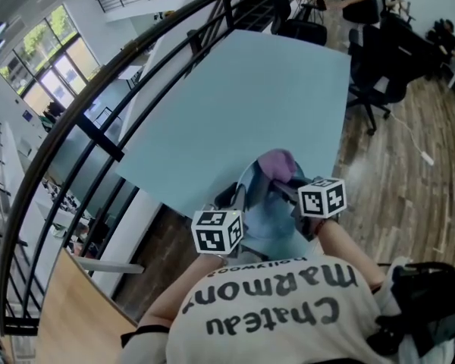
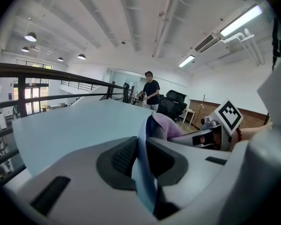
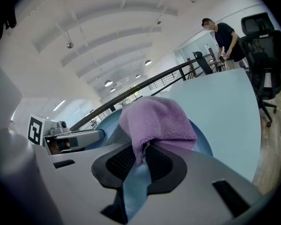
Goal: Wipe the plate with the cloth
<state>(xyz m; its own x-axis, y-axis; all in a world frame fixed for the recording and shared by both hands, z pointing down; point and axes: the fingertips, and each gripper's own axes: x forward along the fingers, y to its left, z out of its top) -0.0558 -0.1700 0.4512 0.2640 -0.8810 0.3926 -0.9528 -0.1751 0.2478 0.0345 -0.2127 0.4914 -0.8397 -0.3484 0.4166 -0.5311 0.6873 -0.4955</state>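
A pale blue table (image 1: 243, 105) stands on a wood-plank floor (image 1: 409, 196), close beside a black railing (image 1: 98, 136).

Blue plate (image 1: 265, 222) sits tilted over the near edge of the light-blue table (image 1: 243, 97), close to the person's chest. Left gripper (image 1: 231, 197) is at its left rim, right gripper (image 1: 290, 192) at the right side, where the purple cloth (image 1: 279, 165) is bunched over the top edge. Black railing (image 1: 98, 136) runs along the table's left; office chairs (image 1: 375, 82) stand on wood floor past its far right corner
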